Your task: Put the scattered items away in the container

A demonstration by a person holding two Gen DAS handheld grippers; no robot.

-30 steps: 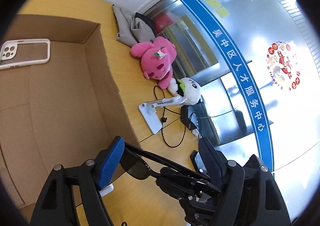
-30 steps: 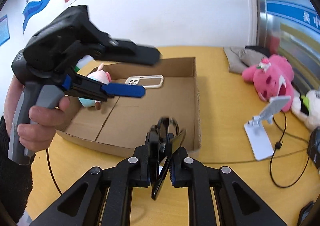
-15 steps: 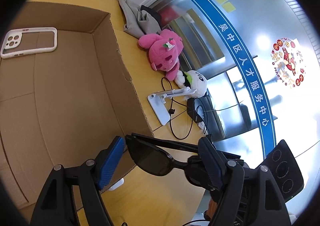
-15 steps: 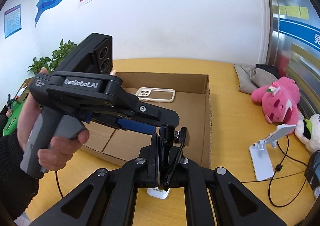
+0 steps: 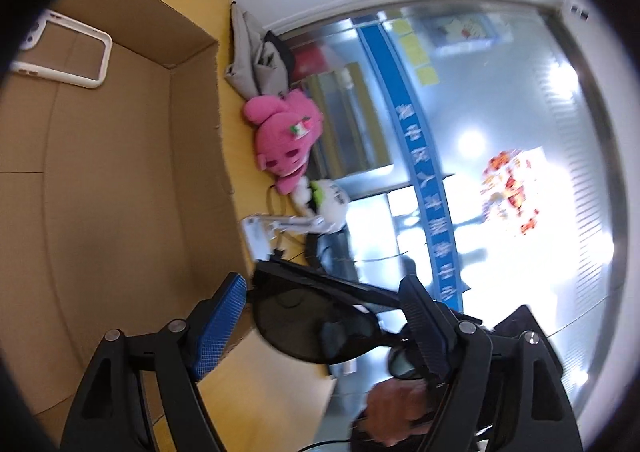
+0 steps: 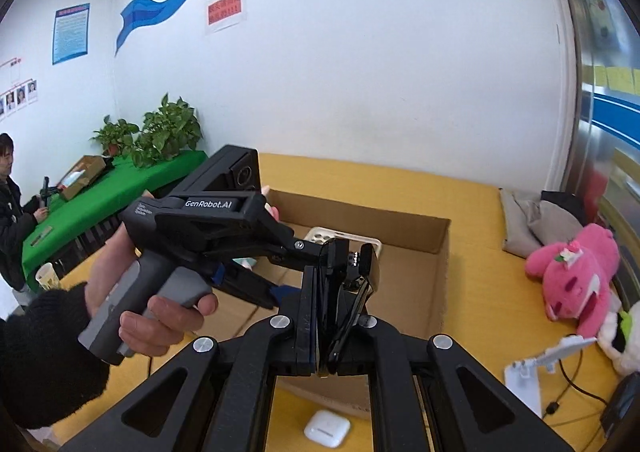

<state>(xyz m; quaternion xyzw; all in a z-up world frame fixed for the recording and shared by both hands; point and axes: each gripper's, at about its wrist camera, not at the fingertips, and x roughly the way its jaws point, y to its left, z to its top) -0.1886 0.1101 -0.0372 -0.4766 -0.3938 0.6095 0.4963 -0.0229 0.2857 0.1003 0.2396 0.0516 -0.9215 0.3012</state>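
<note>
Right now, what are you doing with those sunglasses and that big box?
A person holds tongs in each hand. The right tongs are shut on black sunglasses, holding them up between the fingers of the left tongs, whose jaws are opening around them without pinching. The cardboard box behind holds a phone case. A pink plush and white earbud case wait outside.

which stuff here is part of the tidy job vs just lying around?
Job: sunglasses pinched in right tongs, left tongs opening around them; cardboard box; phone case already inside; earbud case; pink plush.

Lying about: potted plants; green table.
</note>
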